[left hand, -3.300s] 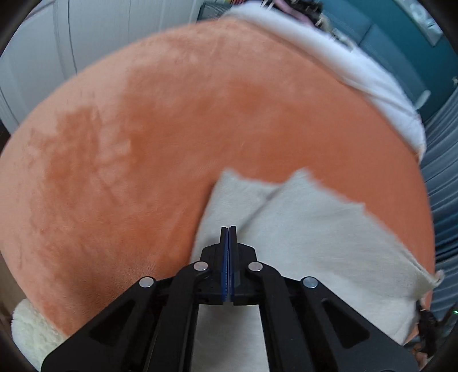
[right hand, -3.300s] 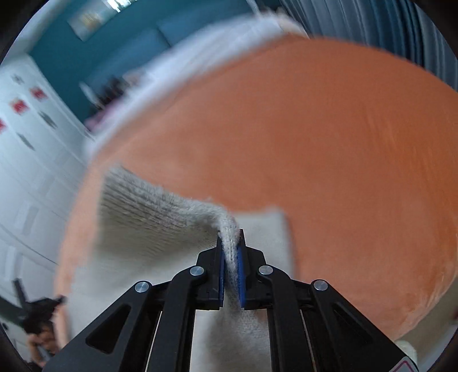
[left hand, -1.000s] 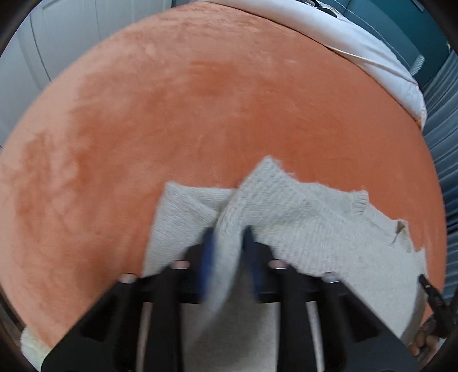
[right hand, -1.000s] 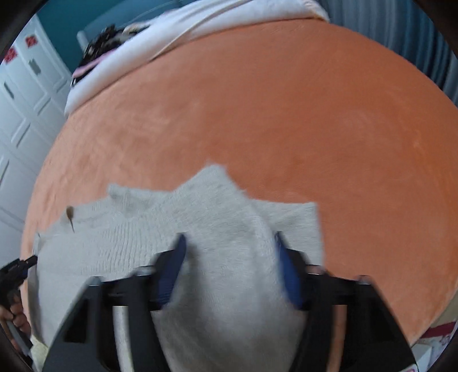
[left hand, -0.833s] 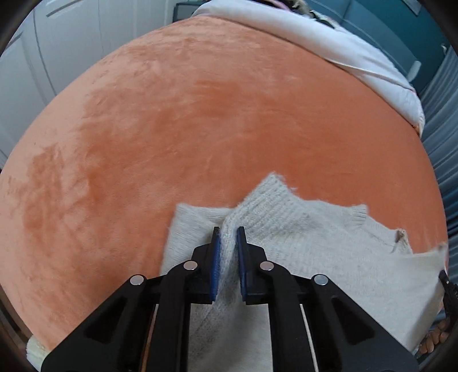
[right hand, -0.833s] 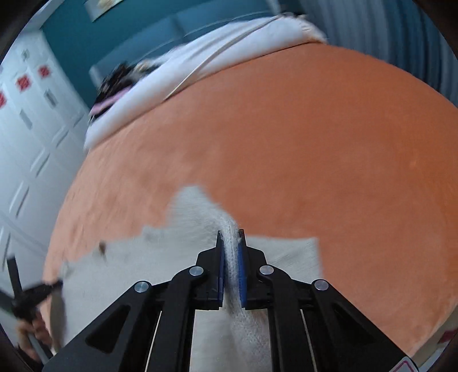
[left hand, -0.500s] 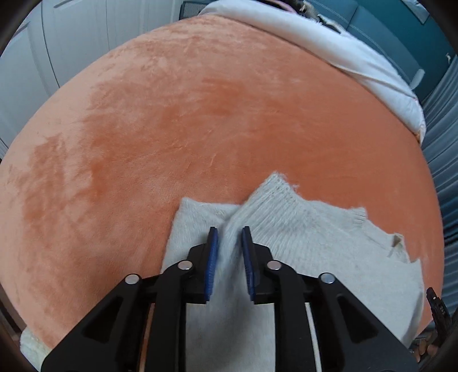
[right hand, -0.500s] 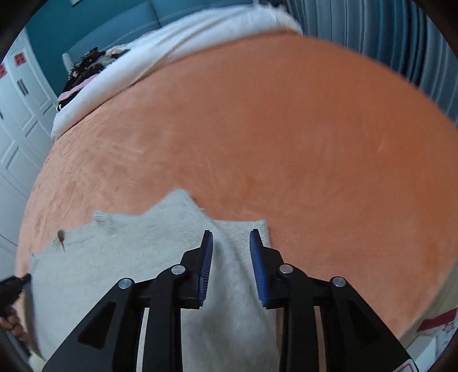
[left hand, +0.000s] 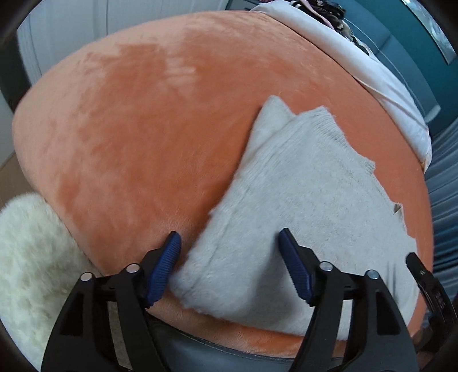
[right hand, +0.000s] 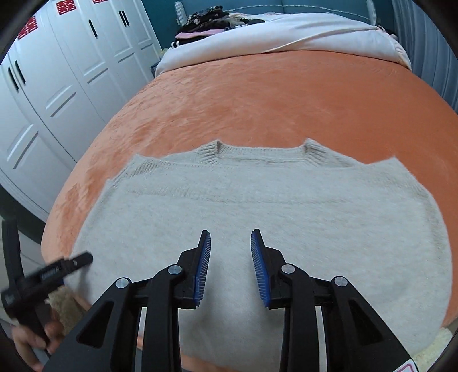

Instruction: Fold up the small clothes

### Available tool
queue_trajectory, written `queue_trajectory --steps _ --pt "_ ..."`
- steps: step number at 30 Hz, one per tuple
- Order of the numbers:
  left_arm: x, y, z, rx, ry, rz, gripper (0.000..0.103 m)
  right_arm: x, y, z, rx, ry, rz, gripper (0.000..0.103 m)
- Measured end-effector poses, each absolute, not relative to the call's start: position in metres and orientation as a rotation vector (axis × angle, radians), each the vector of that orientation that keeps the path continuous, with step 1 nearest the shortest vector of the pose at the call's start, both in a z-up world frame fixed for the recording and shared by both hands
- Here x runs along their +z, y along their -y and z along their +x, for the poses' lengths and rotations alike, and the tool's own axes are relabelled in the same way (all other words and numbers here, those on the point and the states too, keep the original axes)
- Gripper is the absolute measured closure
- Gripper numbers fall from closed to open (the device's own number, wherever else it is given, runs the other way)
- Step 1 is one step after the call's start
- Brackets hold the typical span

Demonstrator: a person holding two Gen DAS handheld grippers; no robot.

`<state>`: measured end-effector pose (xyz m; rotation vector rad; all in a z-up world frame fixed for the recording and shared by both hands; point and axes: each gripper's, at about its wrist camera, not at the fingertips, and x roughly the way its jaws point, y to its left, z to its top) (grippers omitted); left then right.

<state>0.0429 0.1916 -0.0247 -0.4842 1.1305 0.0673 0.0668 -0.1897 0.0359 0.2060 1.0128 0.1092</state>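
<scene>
A cream knit sweater lies flat on the orange blanket, ribbed collar at the far side and both sleeves folded in. In the left wrist view the sweater lies at the right, near the blanket's front edge. My left gripper is open and empty, its jaws straddling the sweater's near left corner. My right gripper is open and empty above the sweater's lower middle. The left gripper also shows at the left edge of the right wrist view.
A white duvet and a pile of dark clothes lie at the far end of the bed. White wardrobe doors stand to the left. A fluffy white rug lies on the floor below the bed's edge.
Both grippers have let go of the sleeves, opened wide and pulled back toward the near edge. The sweater now lies flat with its sleeves folded in.
</scene>
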Motion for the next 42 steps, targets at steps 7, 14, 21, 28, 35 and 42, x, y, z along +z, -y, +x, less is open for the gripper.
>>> queue_trajectory --steps 7,14,21,28,35,42 --pt "-0.028 -0.177 0.045 0.044 -1.105 -0.438 0.015 -0.011 0.174 0.080 0.053 -1.106 0.099 0.073" --pt "-0.013 -0.176 0.059 -0.035 -1.087 -0.543 0.080 -0.014 0.171 0.076 0.050 -1.082 0.063 0.071" --pt "0.108 -0.095 0.052 -0.307 -0.868 -0.427 0.084 0.009 0.203 0.066 0.131 -1.059 0.275 0.071" --pt "0.134 0.086 0.028 -0.682 -0.867 -0.169 0.081 0.035 0.318 -0.013 0.033 -0.955 0.545 0.059" --pt "0.049 0.111 -0.007 -0.667 -1.026 -0.027 0.037 0.027 0.393 -0.072 -0.105 -0.964 0.658 0.048" --pt "0.025 0.040 -0.026 -0.469 -1.013 0.091 0.015 0.034 0.380 -0.043 0.065 -0.943 0.771 0.031"
